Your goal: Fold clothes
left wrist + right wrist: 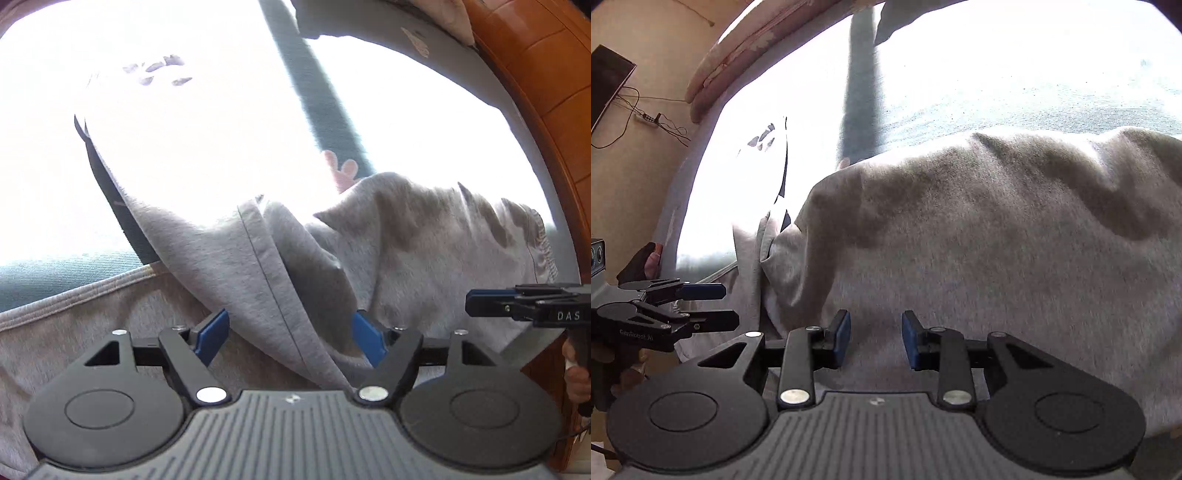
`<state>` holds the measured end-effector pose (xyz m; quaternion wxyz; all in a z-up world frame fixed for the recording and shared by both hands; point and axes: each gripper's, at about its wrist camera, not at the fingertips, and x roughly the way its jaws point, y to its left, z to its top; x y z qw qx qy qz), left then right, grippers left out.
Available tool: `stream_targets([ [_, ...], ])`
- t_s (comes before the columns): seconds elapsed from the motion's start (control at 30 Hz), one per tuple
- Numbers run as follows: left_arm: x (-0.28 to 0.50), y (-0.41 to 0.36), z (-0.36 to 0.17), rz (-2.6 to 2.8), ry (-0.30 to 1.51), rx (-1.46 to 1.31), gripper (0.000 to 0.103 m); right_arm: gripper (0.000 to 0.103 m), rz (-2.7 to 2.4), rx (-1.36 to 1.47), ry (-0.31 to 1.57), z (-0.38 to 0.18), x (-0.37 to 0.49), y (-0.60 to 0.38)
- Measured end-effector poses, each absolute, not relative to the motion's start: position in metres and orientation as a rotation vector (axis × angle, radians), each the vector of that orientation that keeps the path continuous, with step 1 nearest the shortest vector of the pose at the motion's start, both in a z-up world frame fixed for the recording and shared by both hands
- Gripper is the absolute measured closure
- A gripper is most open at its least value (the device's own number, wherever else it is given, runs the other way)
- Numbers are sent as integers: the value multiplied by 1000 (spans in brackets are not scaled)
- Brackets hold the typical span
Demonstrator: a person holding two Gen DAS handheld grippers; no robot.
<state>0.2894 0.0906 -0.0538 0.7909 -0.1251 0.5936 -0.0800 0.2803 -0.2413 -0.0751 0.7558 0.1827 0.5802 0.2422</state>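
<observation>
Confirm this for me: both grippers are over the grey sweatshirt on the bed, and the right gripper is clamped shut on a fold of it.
Not quite. The right gripper is not clamped: the right wrist view shows its blue pads apart with only flat fabric beneath and nothing pinched between them. The rest holds: both it and the left gripper are over the grey sweatshirt on the bed.

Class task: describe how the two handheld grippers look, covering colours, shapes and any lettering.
The left gripper and right gripper are alike: black linkage arms with silver pivots, round black discs, a ribbed grey body, blue pads. Side views show white lettering, "DAS" and "GenRobot.AI".
</observation>
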Motion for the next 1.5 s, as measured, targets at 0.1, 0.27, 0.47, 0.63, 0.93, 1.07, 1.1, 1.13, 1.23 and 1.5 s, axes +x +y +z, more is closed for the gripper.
stream_targets([
  [0.1,304,132,-65,-15,1217,-426,41,68,574,390,1283,-74,282,-218],
  [0.27,339,174,-93,92,1155,-562,41,68,609,334,1312,-74,281,-193],
  [0.47,370,184,-107,51,1092,-627,39,68,613,311,1334,-75,284,-180],
  [0.63,381,180,-104,60,1087,-581,86,68,612,310,1339,-77,286,-172],
  [0.93,349,170,-40,16,1008,-599,97,68,601,304,1347,-79,288,-173],
  [1.07,319,167,-5,30,977,-601,97,68,606,298,1354,-80,288,-174],
  [1.1,309,166,3,41,974,-603,97,68,607,296,1356,-80,288,-175],
  [1.13,298,166,9,58,974,-607,97,68,609,294,1357,-80,288,-175],
  [1.23,274,169,18,107,985,-618,97,68,613,290,1362,-81,288,-176],
  [1.5,240,170,4,155,1049,-508,97,68,620,270,1380,-84,288,-178],
])
